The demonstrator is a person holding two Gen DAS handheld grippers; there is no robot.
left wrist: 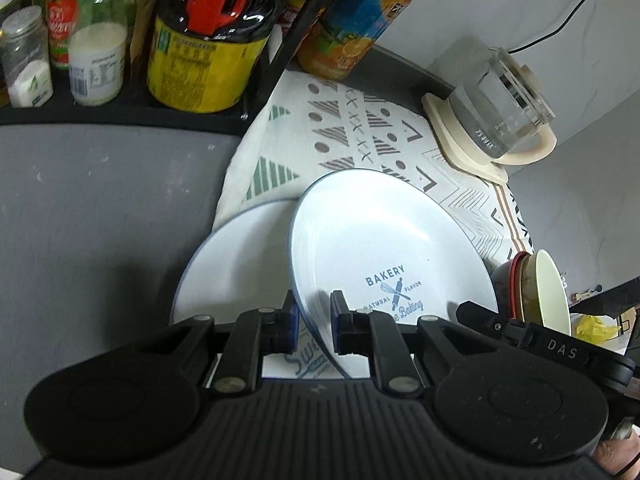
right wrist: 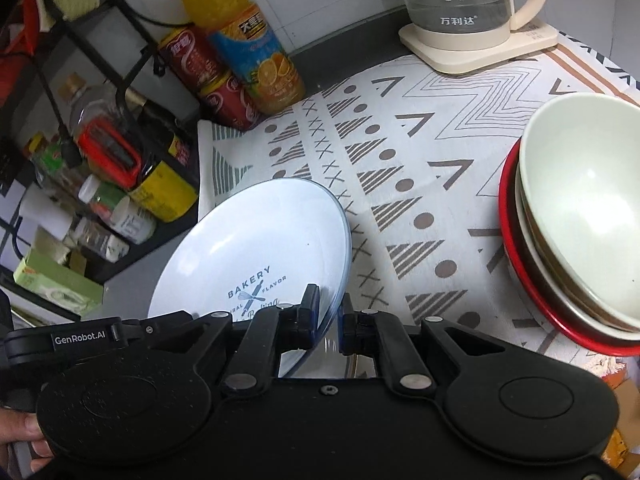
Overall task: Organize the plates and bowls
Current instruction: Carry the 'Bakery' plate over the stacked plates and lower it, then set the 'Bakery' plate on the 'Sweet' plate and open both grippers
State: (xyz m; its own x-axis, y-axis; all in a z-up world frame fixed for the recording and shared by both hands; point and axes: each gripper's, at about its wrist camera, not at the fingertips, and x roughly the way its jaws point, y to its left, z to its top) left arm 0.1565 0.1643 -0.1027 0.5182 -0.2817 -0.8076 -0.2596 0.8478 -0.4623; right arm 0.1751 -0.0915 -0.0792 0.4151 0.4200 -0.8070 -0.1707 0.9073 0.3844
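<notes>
Item: plate (left wrist: 384, 240), white with a blue rim and "BAKERY" print, carried tilted above a second plate (left wrist: 236, 264), which lies flat at lower centre of the left wrist view, partly on the grey counter (left wrist: 100, 208) and partly on the patterned cloth (left wrist: 360, 132).

Left gripper (left wrist: 314, 320): nearly closed, the near rim of the printed plate pinched between its pads.

Right gripper (right wrist: 330, 320): nearly closed, the opposite rim of the same plate clamped at lower centre of the right wrist view. The plate is thus held from both sides and touches nothing else that can be seen.

Bowls (right wrist: 580, 216): nested in a stack at the right edge of the right wrist view, a pale bowl uppermost, a red-rimmed one beneath.

Also present: kettle (right wrist: 460, 12), upper right; juice bottle (right wrist: 244, 44), upper centre; rack of jars (left wrist: 120, 40), upper left of the left wrist view.

Step in hand, as judged: the printed plate is being stacked onto the flat one.

Next move, as judged: the plate is to be levelled, centred over the lower plate, lowered until seated, then released by both grippers together.
</notes>
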